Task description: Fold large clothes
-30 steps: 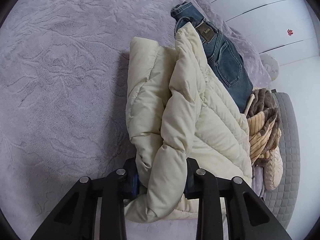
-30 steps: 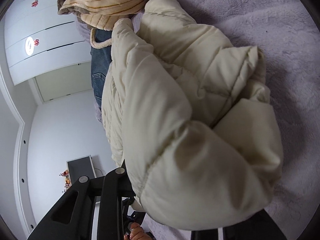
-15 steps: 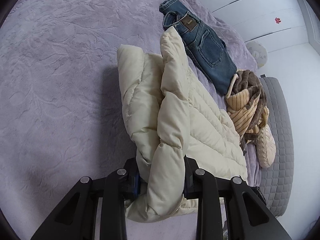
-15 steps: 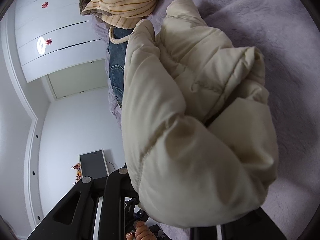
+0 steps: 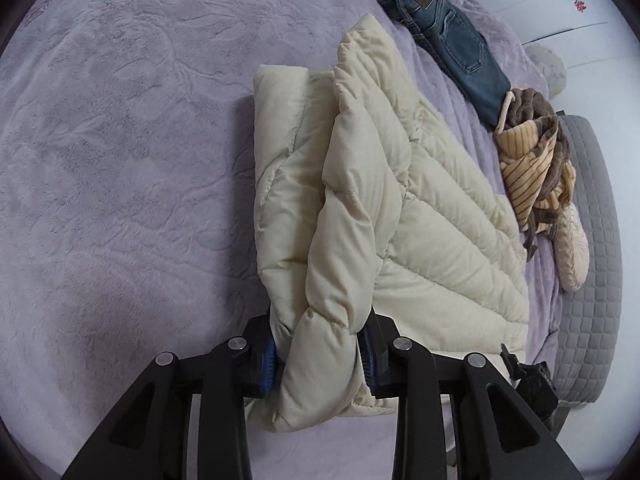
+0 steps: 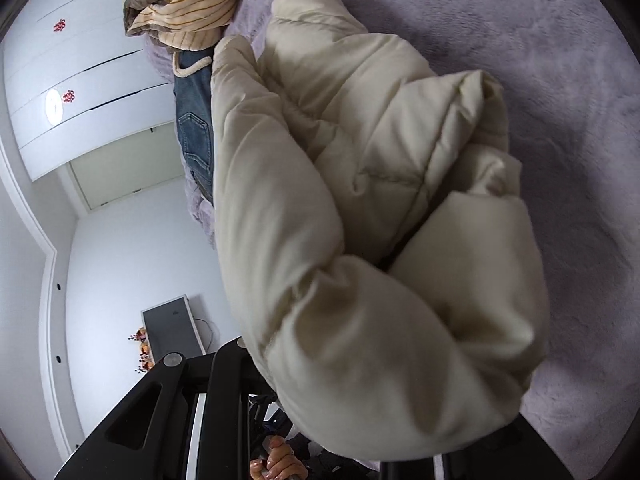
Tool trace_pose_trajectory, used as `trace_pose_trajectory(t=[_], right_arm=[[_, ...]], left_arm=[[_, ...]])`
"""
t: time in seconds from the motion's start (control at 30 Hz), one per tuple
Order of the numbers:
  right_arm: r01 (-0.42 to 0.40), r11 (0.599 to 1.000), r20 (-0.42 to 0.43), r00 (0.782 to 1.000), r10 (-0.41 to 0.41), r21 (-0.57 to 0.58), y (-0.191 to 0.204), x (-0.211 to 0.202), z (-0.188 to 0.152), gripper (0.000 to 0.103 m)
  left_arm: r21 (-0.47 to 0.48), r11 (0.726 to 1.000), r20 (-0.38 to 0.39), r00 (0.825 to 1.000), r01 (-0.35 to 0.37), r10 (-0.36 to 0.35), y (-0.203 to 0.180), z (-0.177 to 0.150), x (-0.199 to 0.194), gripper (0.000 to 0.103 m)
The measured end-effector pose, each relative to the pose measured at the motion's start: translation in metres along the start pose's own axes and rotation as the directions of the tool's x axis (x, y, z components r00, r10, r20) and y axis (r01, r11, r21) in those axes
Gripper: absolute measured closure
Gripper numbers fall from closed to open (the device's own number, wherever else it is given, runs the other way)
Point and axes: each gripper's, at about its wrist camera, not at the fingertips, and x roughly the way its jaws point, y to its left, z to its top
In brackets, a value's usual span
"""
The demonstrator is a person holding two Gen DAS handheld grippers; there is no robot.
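A cream puffer jacket (image 5: 400, 208) lies folded lengthwise on the purple bedspread (image 5: 120, 160). My left gripper (image 5: 319, 360) holds a thick fold of its near end; the blue pads touch the fabric on both sides while the jaws are opening. In the right wrist view the bunched jacket (image 6: 360, 200) fills the frame and drapes over my right gripper (image 6: 352, 420). That gripper's fingertips are hidden under the fabric, which it grips and holds up.
Blue jeans (image 5: 452, 36) lie beyond the jacket. A striped tan and brown garment (image 5: 528, 160) and a cream knit piece (image 5: 572, 248) sit by the grey quilted bed edge (image 5: 592, 260). White cabinets (image 6: 80, 80), a dark screen (image 6: 170, 330) and a person's hand (image 6: 280, 460) show.
Both grippers have carried the jacket sideways across the bed, away from the jeans. The left jaws stand wider, with more blue pad showing.
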Motion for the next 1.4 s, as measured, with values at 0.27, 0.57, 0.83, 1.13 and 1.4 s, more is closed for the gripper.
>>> trace_pose_trajectory(t=[0.27, 0.57, 0.83, 1.13, 1.4], right_arm=[[0.25, 0.963, -0.01, 0.968, -0.252, -0.1, 0.025, -0.007, 0.008, 0.049], [0.477, 0.845, 0.045, 0.875, -0.482, -0.241, 0.055, -0.028, -0.003, 0.049], [0.492, 0.797, -0.009, 0.849, -0.529, -0.35, 0.065, -0.016, -0.026, 0.049], [0.461, 0.626, 0.028, 0.818, -0.575, -0.629, 0.12, 0.019, -0.074, 0.012], [0.489, 0.465, 0.137, 0.784, -0.606, -0.738, 0.162, 0.066, -0.1, 0.01]], left_arm=[[0.026, 0.993, 0.037, 0.993, -0.115, 0.114, 0.007, -0.005, -0.026, 0.049], [0.111, 0.96, 0.09, 0.965, -0.257, 0.248, -0.019, 0.006, -0.041, 0.049], [0.162, 0.937, 0.116, 0.949, -0.311, 0.295, -0.035, 0.005, -0.042, 0.003], [0.165, 0.942, 0.118, 0.954, -0.291, 0.274, -0.028, 0.015, -0.037, 0.002], [0.12, 0.974, 0.047, 0.982, -0.19, 0.185, 0.0, 0.036, -0.024, 0.002]])
